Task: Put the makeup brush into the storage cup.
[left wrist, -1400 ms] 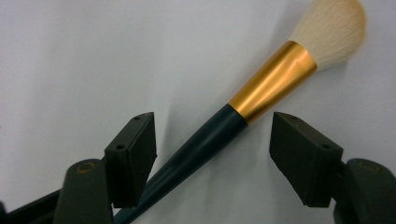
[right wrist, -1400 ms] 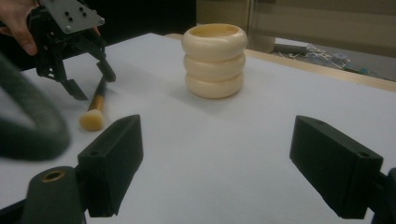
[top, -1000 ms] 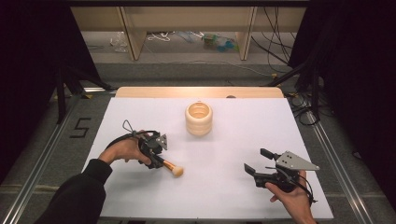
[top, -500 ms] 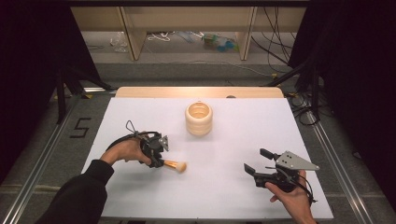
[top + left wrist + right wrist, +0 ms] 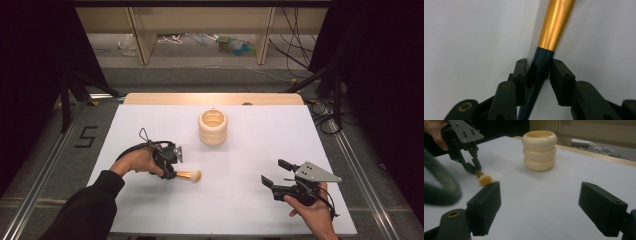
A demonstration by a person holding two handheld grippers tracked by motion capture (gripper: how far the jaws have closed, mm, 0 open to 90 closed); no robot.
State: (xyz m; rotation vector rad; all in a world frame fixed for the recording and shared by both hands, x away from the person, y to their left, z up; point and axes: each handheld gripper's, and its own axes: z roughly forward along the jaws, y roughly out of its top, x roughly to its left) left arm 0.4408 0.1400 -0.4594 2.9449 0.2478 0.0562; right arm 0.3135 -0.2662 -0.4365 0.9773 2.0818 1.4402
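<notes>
The left tool (image 5: 172, 170) clenches the dark handle of a gold-ferruled makeup brush (image 5: 188, 175), its tan tip pointing right over the white-covered counter (image 5: 250, 210). The right tool (image 5: 274, 173) hangs released near the counter's near right edge. A cream, ribbed round holder (image 5: 213, 127) stands mid-counter toward the far side, open surface around it. A "5" (image 5: 85, 136) marks the floor at left.
</notes>
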